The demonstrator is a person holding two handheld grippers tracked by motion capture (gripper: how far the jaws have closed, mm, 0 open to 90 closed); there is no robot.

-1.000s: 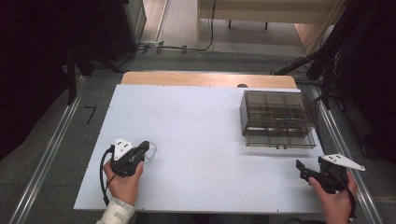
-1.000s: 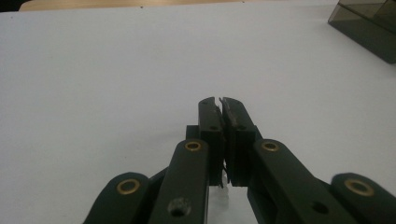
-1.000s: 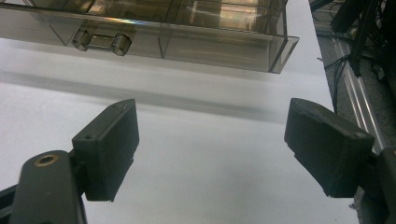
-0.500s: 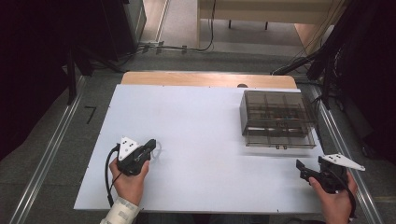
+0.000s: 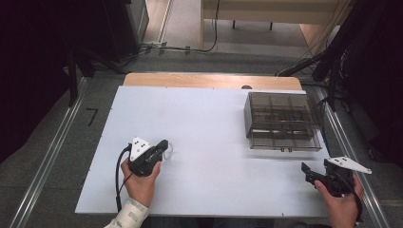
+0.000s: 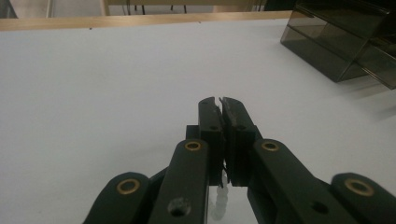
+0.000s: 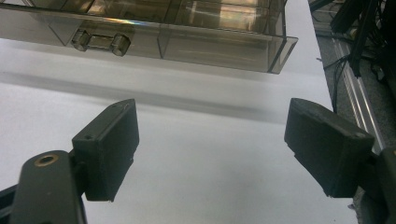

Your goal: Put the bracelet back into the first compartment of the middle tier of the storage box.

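- Sitting on the far right of the white counter [image 5: 209, 118], the smoky box [image 5: 281, 121] is looking like thin, hard plastic, with dividers showing through its walls. I am judging it light, stiff and slick, and likely to skid if pushed rather than gripped.
- Facing the near side, a small clear latch [image 7: 100, 41] is showing on the box's front wall in the right claw view. That tab, or the rim of a wall, is looking like the best place to pinch; the broad smooth faces are probably offering little bite.
- Hovering low near the counter's right front corner, the right claw [image 5: 311, 172] is standing wide, its two pads well apart with nothing between them, pointing at the box's front.
- Resting at the counter's left front, the left claw [image 5: 161, 146] is pressing its jaws together. In the left claw view a small pale, clear bit [image 6: 223, 189] is hanging just under the closed jaws; I cannot tell what it is, nor whether it is being held.
- Lying between the two claws, the middle of the counter is giving plenty of room for sliding or carrying.
- Running close by the box's right side, the counter edge is leaving little margin there, with a metal rail [image 5: 349, 147] and cables [image 5: 304, 64] beyond, so moves are looking safer toward the middle.
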